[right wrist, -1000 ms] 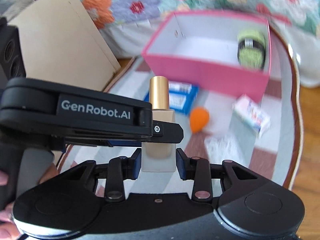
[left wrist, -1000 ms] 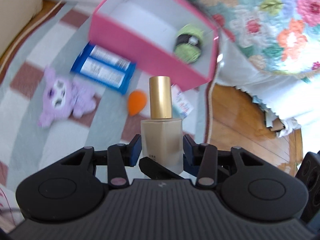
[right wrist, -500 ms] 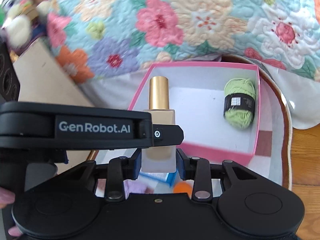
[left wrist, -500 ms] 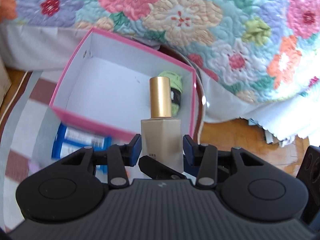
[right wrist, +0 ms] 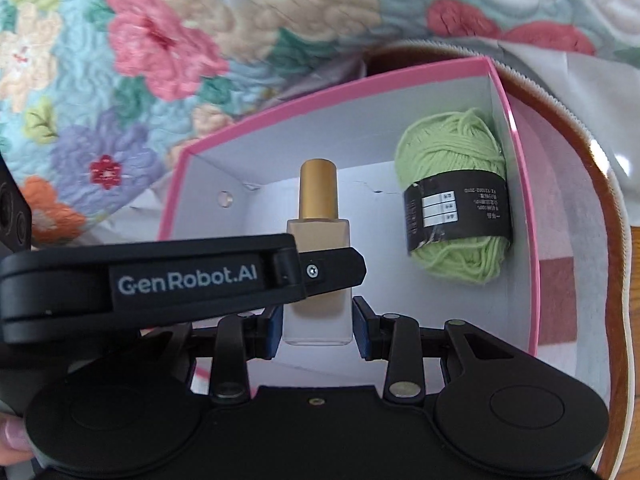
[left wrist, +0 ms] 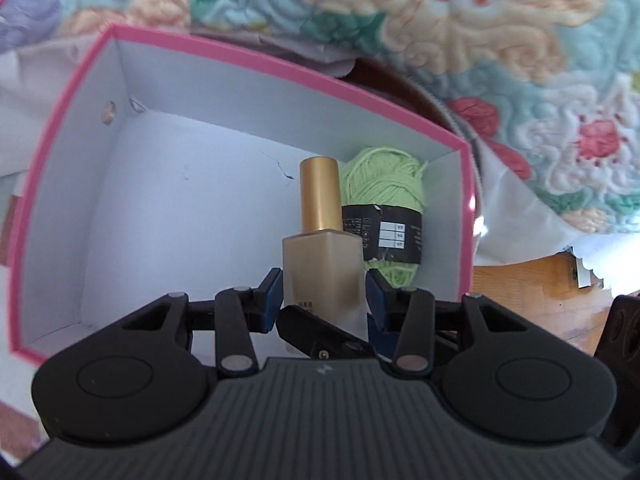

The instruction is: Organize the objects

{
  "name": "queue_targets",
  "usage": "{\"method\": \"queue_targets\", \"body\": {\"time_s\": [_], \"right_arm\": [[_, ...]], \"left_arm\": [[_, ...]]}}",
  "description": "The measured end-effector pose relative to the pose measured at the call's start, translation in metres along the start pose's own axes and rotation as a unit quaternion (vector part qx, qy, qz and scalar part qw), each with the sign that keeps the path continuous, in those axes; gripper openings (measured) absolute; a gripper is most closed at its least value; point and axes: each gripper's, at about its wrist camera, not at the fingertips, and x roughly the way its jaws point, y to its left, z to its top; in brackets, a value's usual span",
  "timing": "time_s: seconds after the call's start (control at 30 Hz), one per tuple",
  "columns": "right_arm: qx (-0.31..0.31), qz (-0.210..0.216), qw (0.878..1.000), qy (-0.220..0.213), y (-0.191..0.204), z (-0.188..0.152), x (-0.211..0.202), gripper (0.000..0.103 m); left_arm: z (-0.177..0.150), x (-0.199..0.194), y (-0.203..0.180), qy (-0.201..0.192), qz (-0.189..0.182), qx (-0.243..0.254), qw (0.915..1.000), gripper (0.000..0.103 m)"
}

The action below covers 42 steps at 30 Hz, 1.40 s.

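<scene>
- A pink box [left wrist: 256, 62] with a white inside is lying open on a checked rug [right wrist: 556, 284], beside a flowered quilt [left wrist: 500, 40] that is filling the top of both views.
- A strip of wooden floor [left wrist: 532, 284] is showing past the box's right side in the left wrist view.
- A ball of green yarn [right wrist: 452, 148] with a black paper band is lying inside the box, in its far right corner, touching the right wall.
- Both grippers are pointing steeply down into the box, and both are gripping the same bottle [left wrist: 324, 268], a frosted one with a gold cap.
- The left gripper [left wrist: 323, 304] is pinching the bottle's lower body between its blue pads, one pad on each side.
- The right gripper [right wrist: 318, 328] is pinching the bottle near its base in the same way; the left gripper's black finger is crossing in front of the bottle in that view.
- The bottle is standing upright in the grippers over the middle of the box, just left of the yarn; whether its base is touching the box floor cannot be told.
- A fingertip [right wrist: 12, 438] of the person is showing at the lower left edge of the right wrist view.
</scene>
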Motion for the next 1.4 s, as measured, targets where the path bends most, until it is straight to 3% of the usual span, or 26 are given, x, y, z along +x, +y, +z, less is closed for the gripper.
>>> {"method": "queue_targets", "body": {"time_s": [0.4, 0.57, 0.7, 0.83, 0.93, 1.03, 1.17, 1.23, 1.3, 1.4], "right_arm": [[-0.026, -0.083, 0.996, 0.026, -0.005, 0.014, 0.038, 0.040], [-0.027, -0.098, 0.994, 0.033, -0.011, 0.014, 0.049, 0.040], [-0.049, -0.122, 0.991, 0.036, -0.009, 0.012, 0.058, 0.041], [-0.071, -0.108, 0.990, 0.055, -0.007, 0.009, 0.047, 0.050], [-0.098, -0.112, 0.987, 0.061, -0.005, 0.006, 0.037, 0.050], [-0.110, -0.124, 0.984, 0.064, -0.007, 0.002, 0.037, 0.030], [-0.088, -0.116, 0.988, 0.057, -0.014, 0.005, 0.043, 0.026], [-0.086, -0.145, 0.984, 0.050, -0.018, 0.006, 0.050, 0.012], [-0.094, -0.166, 0.981, 0.035, -0.018, 0.005, 0.054, 0.011], [-0.079, -0.158, 0.984, 0.021, -0.018, 0.006, 0.050, 0.009]], "left_arm": [[0.019, 0.051, 0.023, 0.040, -0.034, -0.040, 0.9978, 0.043], [0.015, 0.052, 0.017, 0.043, -0.010, -0.017, 0.9989, 0.039], [0.017, 0.063, 0.024, 0.056, -0.016, -0.032, 0.9978, 0.028], [0.017, 0.068, 0.028, 0.054, -0.027, -0.049, 0.9970, 0.024], [0.017, 0.069, 0.024, 0.053, -0.020, -0.049, 0.9972, 0.024], [0.017, 0.071, 0.019, 0.044, -0.016, -0.049, 0.9977, 0.023], [0.016, 0.066, 0.011, 0.023, -0.010, -0.036, 0.9990, 0.023], [0.017, 0.063, 0.010, 0.014, -0.019, -0.041, 0.9989, 0.023], [0.019, 0.059, 0.010, 0.008, -0.028, -0.050, 0.9983, 0.023], [0.020, 0.052, 0.010, -0.004, -0.025, -0.047, 0.9986, 0.023]]}}
